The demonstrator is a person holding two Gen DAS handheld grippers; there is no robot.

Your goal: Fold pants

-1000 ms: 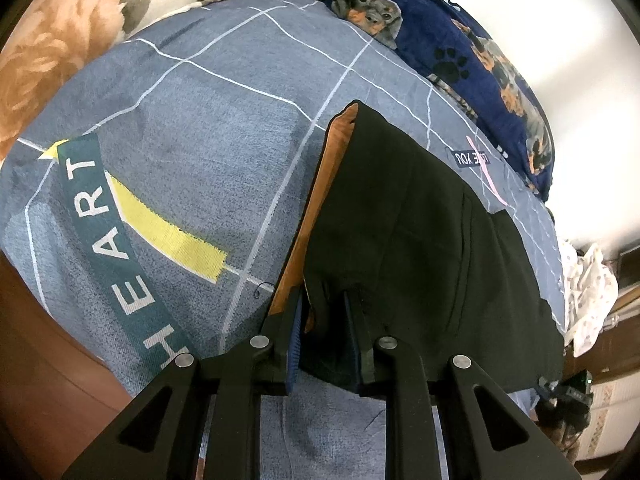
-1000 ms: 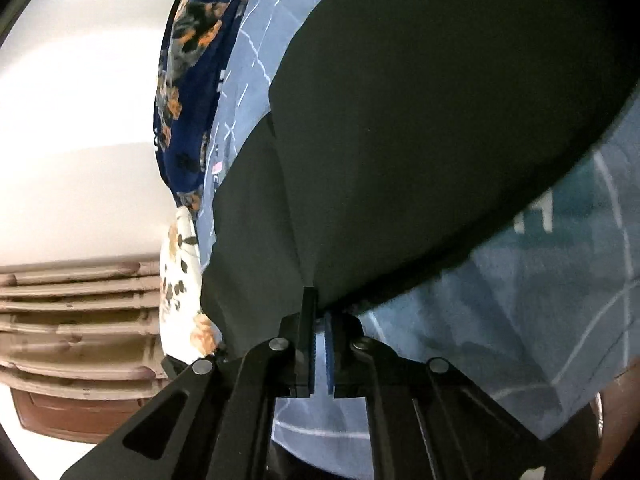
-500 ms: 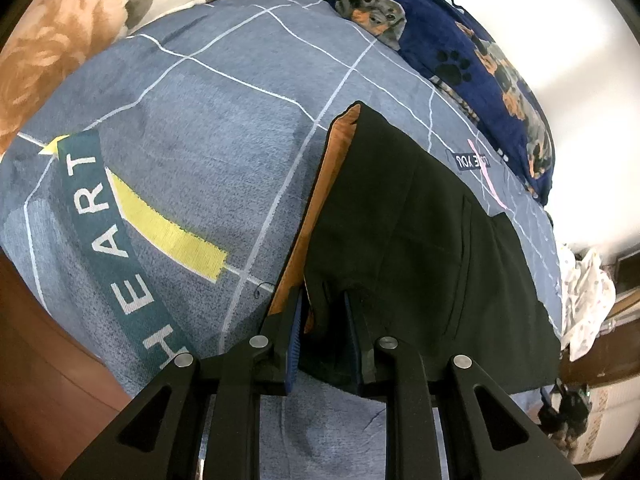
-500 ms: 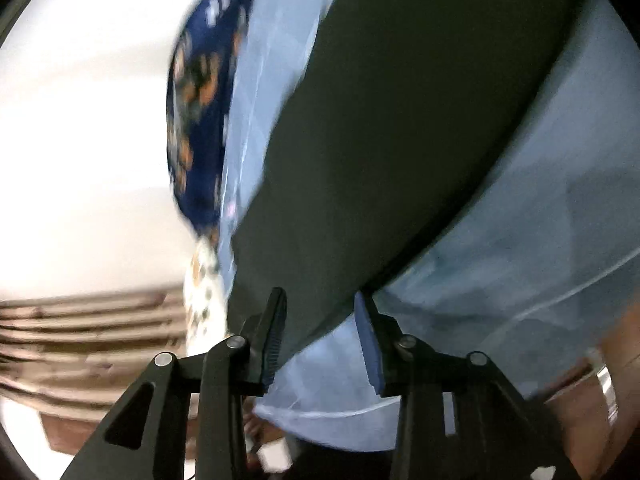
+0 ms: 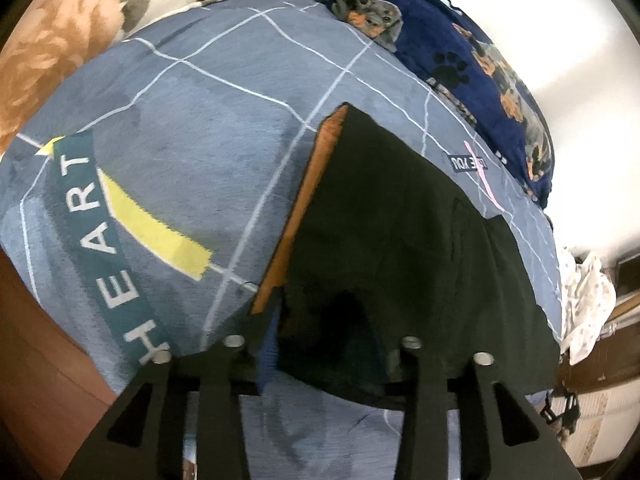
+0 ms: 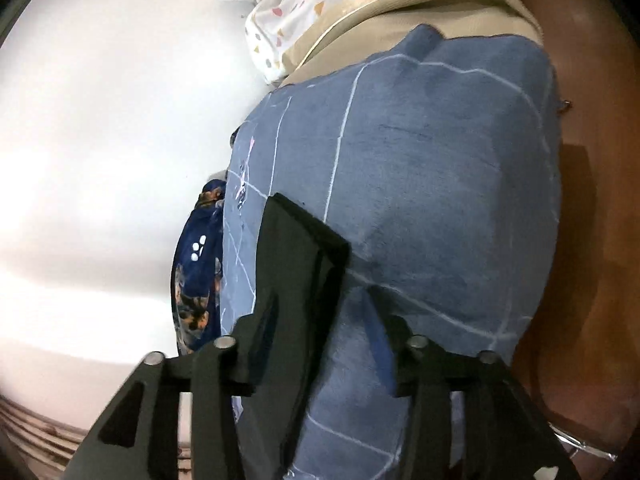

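We see a bed under a blue-grey grid-lined cover [image 5: 208,120], with a navy dog-print blanket [image 5: 480,60] along its far edge beside a plain white wall [image 6: 100,140]. A floral pillow [image 5: 48,48] lies at one end, and brown wooden flooring [image 6: 592,240] runs alongside.

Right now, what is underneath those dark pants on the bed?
The pants lie on a blue-grey blanket with white grid lines. An orange layer peeks out along their left edge, probably their own lining. Whatever lies under their middle is covered.
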